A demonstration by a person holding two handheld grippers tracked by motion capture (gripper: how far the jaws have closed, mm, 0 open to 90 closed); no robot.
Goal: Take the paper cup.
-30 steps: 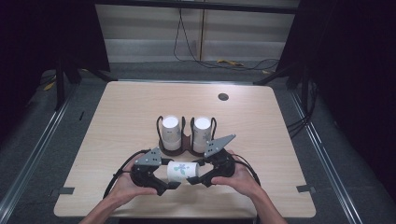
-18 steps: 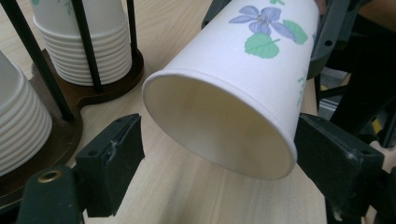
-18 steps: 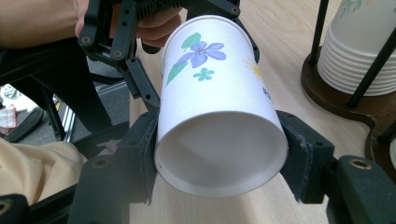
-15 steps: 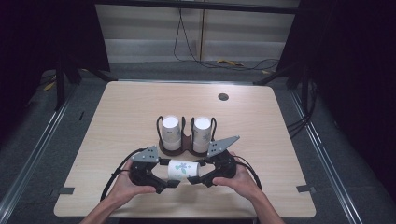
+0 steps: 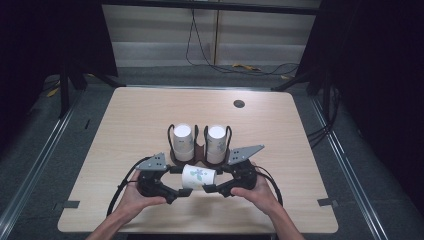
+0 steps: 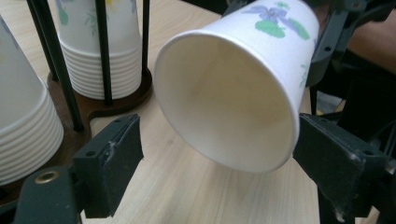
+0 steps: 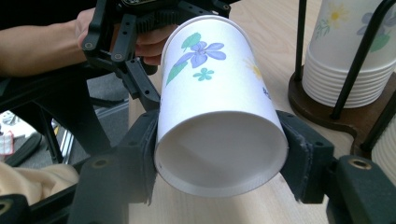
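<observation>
Near the table's front edge, a flowered paper cup [image 5: 198,177] lies on its side above the table [image 5: 125,120], its base clamped between the closed jaws of the right gripper [image 5: 214,189]. The left gripper [image 5: 181,192] has its jaws spread wide at either side of the cup's open mouth, gripping nothing. Just behind stands a dark rack [image 5: 199,155] with two stacks of cups [image 5: 182,141].

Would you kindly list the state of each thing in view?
Paper cup: on its side, held above the table.
Right gripper: shut on the cup's base end.
Left gripper: open, jaws flanking the cup's rim.
Cup holder: upright, two stacks of upside-down cups.
</observation>
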